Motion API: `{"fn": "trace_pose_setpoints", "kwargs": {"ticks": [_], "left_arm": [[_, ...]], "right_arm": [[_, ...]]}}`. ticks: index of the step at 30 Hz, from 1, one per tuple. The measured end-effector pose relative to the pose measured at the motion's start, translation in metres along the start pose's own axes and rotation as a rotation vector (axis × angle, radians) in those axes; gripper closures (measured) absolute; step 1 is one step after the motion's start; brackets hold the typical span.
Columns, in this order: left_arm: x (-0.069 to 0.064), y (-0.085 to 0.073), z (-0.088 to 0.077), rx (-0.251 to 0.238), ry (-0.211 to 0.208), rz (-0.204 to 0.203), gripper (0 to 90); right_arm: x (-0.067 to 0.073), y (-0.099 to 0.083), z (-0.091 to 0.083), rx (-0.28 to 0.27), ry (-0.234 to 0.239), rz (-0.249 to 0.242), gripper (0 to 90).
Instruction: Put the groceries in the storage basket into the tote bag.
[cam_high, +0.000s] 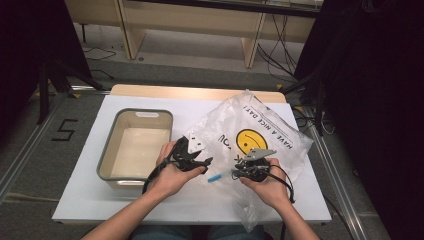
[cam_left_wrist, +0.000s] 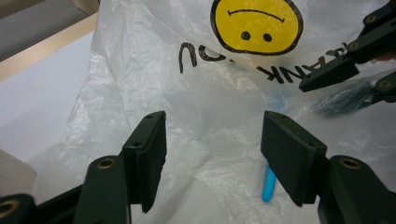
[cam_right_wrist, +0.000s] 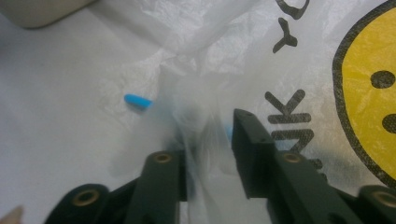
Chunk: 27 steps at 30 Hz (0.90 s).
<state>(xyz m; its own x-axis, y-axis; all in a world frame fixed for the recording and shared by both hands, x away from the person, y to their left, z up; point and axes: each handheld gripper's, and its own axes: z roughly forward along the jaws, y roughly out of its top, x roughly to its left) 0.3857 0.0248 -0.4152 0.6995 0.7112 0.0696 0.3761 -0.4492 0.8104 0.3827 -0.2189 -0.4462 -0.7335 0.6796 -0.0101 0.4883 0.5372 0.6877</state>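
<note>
Saw bag (cam_high: 260, 135) flat on table (cam_high: 85, 200), right of tub (cam_high: 107, 155). My left gripper (cam_high: 206, 161) gaped empty at bag edge. Right gripper (cam_high: 234, 172) parted around bag film. Blue piece (cam_high: 214, 177) lay between grippers.

A table (cam_high: 90, 200) holds a tub (cam_high: 111, 150) on its left and a plastic bag (cam_high: 280, 125) on its right, the two near each other; a small pen-like stick (cam_high: 214, 177) lies at the bag's near left edge, between the left gripper (cam_high: 202, 162) and right gripper (cam_high: 237, 172).
</note>
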Motion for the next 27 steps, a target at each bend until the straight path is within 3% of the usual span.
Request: {"fn": "trace_pose_setpoints", "kwargs": {"ticks": [4, 6, 10, 14, 20, 22, 24, 27], "left_arm": [[0.000, -0.003, 0.002, 0.010, -0.002, -0.008, 40.4], [0.001, -0.004, 0.003, 0.016, -0.002, -0.009, 40.5], [0.002, -0.005, 0.005, 0.019, 0.001, -0.015, 40.7], [0.003, -0.005, 0.004, 0.019, 0.005, -0.015, 41.0], [0.003, -0.006, 0.003, 0.016, 0.006, -0.017, 41.0], [0.003, -0.006, 0.002, 0.015, 0.004, -0.018, 41.0], [0.004, -0.006, 0.002, 0.009, 0.006, -0.024, 41.0], [0.005, -0.006, 0.001, 0.010, 0.010, -0.029, 41.1]], "right_arm": [[-0.004, 0.000, -0.012, -0.059, 0.029, 0.043, 51.4], [-0.008, 0.001, -0.024, -0.101, 0.014, 0.055, 46.2], [-0.018, 0.001, -0.053, -0.206, -0.017, 0.098, 42.2], [-0.030, -0.003, -0.076, -0.267, -0.045, 0.142, 41.1], [-0.036, -0.009, -0.086, -0.255, -0.023, 0.153, 40.2], [-0.038, -0.012, -0.086, -0.258, 0.011, 0.164, 40.2], [-0.036, -0.013, -0.086, -0.226, 0.068, 0.138, 40.1], [-0.033, -0.014, -0.085, -0.199, 0.079, 0.131, 40.8]]}}
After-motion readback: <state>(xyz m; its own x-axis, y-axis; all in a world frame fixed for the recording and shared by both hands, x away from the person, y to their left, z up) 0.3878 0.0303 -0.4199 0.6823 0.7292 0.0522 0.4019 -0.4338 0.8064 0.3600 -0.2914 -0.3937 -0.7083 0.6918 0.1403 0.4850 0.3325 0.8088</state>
